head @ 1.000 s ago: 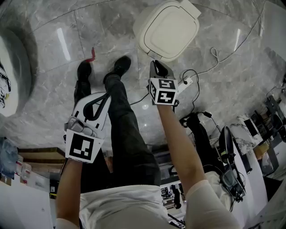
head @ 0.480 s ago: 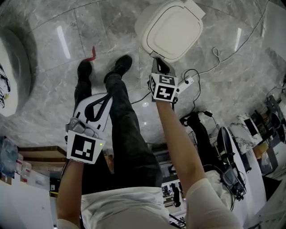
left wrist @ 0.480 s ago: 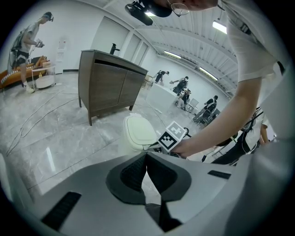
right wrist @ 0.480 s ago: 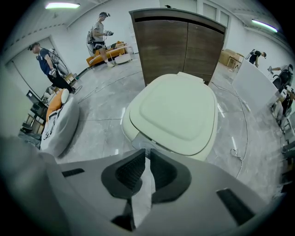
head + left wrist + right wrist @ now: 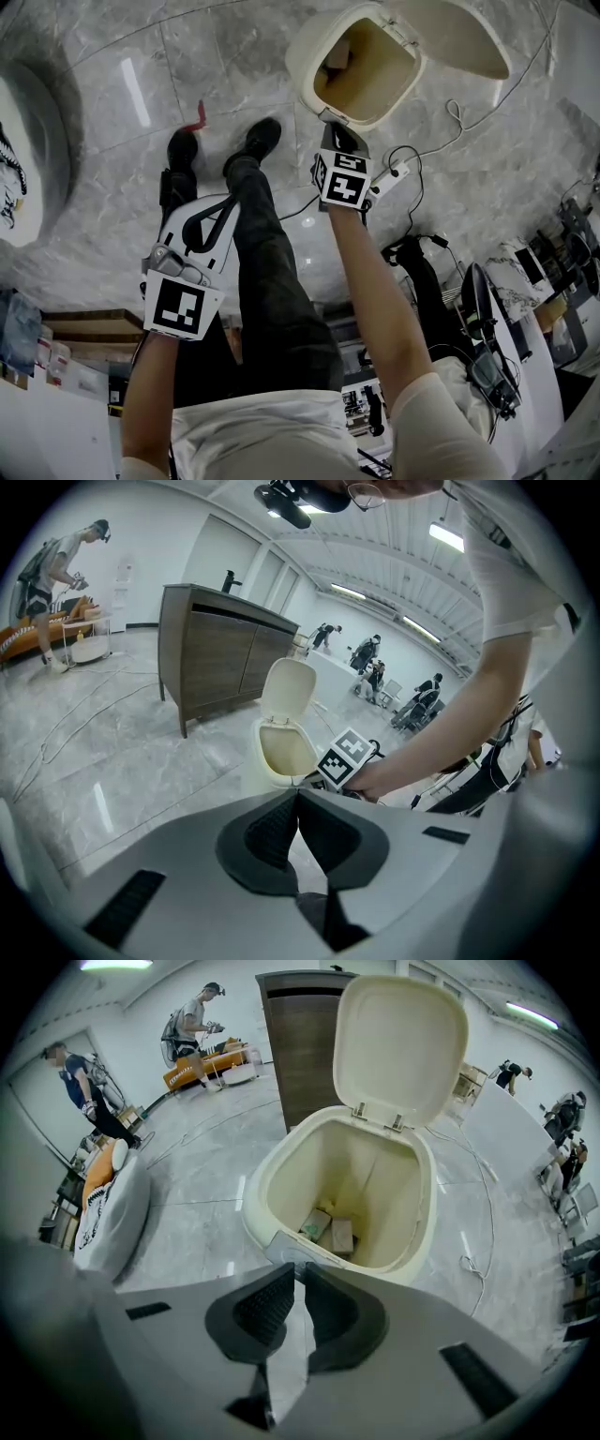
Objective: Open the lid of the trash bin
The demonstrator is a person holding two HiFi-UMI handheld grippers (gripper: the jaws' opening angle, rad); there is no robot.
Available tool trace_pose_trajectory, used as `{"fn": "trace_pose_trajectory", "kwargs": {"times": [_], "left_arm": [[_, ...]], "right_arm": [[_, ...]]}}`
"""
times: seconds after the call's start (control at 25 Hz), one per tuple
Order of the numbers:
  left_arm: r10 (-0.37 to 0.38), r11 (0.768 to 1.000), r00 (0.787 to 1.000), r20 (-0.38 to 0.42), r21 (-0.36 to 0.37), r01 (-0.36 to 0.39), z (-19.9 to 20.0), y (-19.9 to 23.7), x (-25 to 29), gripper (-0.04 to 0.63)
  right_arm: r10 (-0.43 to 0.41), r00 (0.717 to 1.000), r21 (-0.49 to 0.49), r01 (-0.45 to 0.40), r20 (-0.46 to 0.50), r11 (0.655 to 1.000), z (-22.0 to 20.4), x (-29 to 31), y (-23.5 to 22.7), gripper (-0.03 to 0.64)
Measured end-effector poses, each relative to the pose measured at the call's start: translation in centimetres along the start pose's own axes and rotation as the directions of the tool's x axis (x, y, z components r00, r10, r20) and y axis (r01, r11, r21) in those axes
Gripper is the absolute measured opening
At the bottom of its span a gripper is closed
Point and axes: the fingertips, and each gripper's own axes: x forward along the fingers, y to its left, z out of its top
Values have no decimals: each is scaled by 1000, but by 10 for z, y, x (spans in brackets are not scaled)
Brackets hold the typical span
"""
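The trash bin (image 5: pixel 272 1185) stands with its lid (image 5: pixel 398 1040) raised. The right gripper (image 5: pixel 298 1271) is clenched empty, tips at the front rim — the left gripper (image 5: pixel 297 797), also clenched empty, is well apart.

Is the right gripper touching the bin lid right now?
Apart. The right gripper view shows the lid standing upright at the far hinge of the trash bin, while the right gripper sits at the near rim.
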Motion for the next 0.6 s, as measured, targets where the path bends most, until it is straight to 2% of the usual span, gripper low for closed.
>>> {"fn": "trace_pose_trajectory", "kwargs": {"times": [0.16,0.28,0.44,0.6], "left_arm": [[6,1000,1000,-1,28,-6,9,0,-10,17],[11,998,1000,7,63,-12,19,5,-17,17],[11,994,1000,-4,105,-10,36,-10,-31,17],[14,991,1000,19,133,-16,66,-20,-49,17]], "right_arm": [[49,999,-20,-49,-21,999,4,-2,0,43],[56,998,-37,-56,18,998,17,-12,-2,43],[75,997,-54,-73,35,996,23,-52,-7,43],[99,992,-61,-94,74,994,37,-94,-6,43]]}}
